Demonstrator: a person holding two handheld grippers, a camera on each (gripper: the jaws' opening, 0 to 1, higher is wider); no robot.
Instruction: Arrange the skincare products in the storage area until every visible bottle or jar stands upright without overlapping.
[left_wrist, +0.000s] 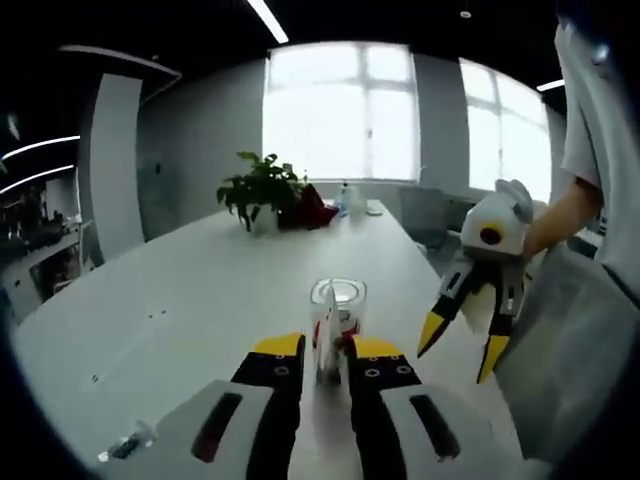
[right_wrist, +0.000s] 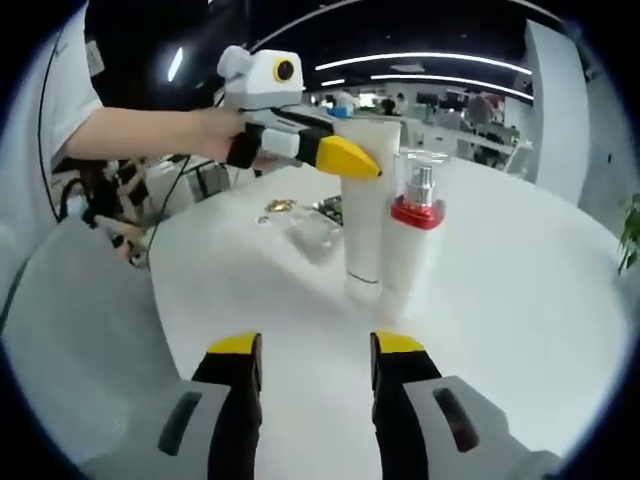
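Note:
A tall white tube (right_wrist: 362, 200) stands on its cap on the white table (right_wrist: 520, 300). My left gripper (left_wrist: 327, 347) is shut on it; in the left gripper view the tube (left_wrist: 328, 335) shows edge-on between the yellow-tipped jaws. In the right gripper view that left gripper (right_wrist: 345, 157) reaches in from the left at the tube's upper part. Right beside the tube stands a white pump bottle (right_wrist: 413, 245) with a red collar and a clear cap, seen behind the tube as the pump bottle (left_wrist: 340, 300). My right gripper (right_wrist: 317, 345) hangs open before both, a short way off, and shows as the right gripper (left_wrist: 462, 358) at the right.
A potted plant (left_wrist: 262, 190), a red object (left_wrist: 316, 208) and a small bottle (left_wrist: 345, 200) sit at the table's far end. Clear packaging (right_wrist: 305, 228) and a small gold item (right_wrist: 278, 205) lie behind the tube. A person's arm (right_wrist: 150, 132) holds the left gripper.

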